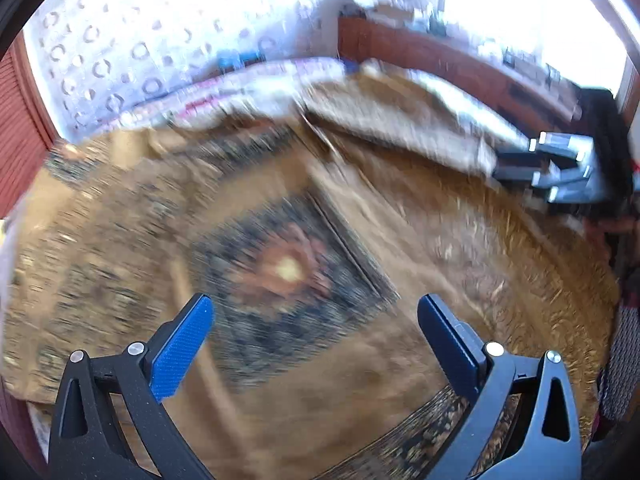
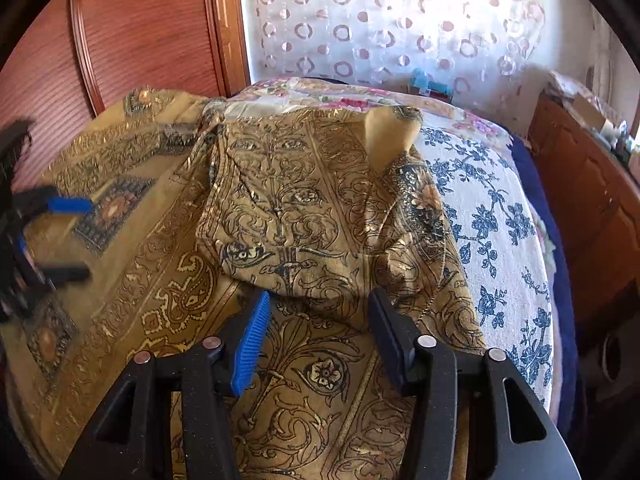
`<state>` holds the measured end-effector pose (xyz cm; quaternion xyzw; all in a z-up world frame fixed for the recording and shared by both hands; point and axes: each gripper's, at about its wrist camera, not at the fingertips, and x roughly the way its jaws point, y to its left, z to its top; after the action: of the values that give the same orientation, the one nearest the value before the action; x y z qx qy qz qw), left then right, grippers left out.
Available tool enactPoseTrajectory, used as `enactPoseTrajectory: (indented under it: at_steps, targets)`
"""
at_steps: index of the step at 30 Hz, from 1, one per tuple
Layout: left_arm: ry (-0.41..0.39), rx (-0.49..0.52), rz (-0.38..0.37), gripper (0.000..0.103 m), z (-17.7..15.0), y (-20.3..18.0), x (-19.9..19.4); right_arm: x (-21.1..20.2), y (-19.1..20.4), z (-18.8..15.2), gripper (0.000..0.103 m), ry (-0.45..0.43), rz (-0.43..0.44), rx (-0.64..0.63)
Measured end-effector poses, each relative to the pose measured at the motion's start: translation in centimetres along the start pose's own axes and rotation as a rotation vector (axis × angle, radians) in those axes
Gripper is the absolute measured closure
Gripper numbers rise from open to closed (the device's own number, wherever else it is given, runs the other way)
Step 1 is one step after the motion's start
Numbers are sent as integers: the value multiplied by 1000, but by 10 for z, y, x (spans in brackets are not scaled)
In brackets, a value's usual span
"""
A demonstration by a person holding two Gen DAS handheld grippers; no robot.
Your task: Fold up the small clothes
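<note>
Between the gaping right tool's (image 2: pixel 318 312) fingers, a folded ochre garment (image 2: pixel 304 208), ungripped.

My left gripper (image 1: pixel 314 316) points steeply downward, jaws spread wide and empty; my right gripper (image 2: pixel 318 312) tilts downward too, jaws apart, gripping nothing.

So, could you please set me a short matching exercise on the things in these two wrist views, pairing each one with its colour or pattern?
Things:
1. garment
2. bed cover
3. curtain
4. wardrobe door

Descriptions:
A. white with blue flowers
B. reddish-brown wood
C. mustard with dark scrollwork
D. sheer white with rings and dots

Pairs: 1-C, 2-A, 3-D, 4-B
</note>
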<state>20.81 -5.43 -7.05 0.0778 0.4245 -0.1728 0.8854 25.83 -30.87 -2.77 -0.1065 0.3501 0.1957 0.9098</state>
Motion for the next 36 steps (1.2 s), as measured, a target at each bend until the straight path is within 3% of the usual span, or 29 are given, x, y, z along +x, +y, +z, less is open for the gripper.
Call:
enactPoseTrajectory:
  at_steps: [4, 9, 12, 17, 22, 30, 36]
  targets:
    - [-84, -39, 22, 0, 9, 40, -34, 1, 7, -1, 44, 4, -18, -22]
    - [-89, -70, 118, 6, 23, 92, -45, 8, 5, 0, 39, 6, -3, -24]
    - [-96, -94, 140, 13, 31, 120, -48, 7, 4, 0, 39, 6, -5, -27]
    - [-114, -141, 147, 36, 48, 151, -41, 7, 4, 0, 38, 6, -3, -28]
    - [-104, -163, 170, 40, 61, 174, -31, 7, 4, 3, 38, 14, -15, -15]
    - [-90, -199, 171, 40, 69, 198, -13, -6, -18, 57, 38, -43, -31, 5]
    - [-71, -206, 171, 42, 69, 208, 1, 30, -44, 96, 38, -21, -48, 7]
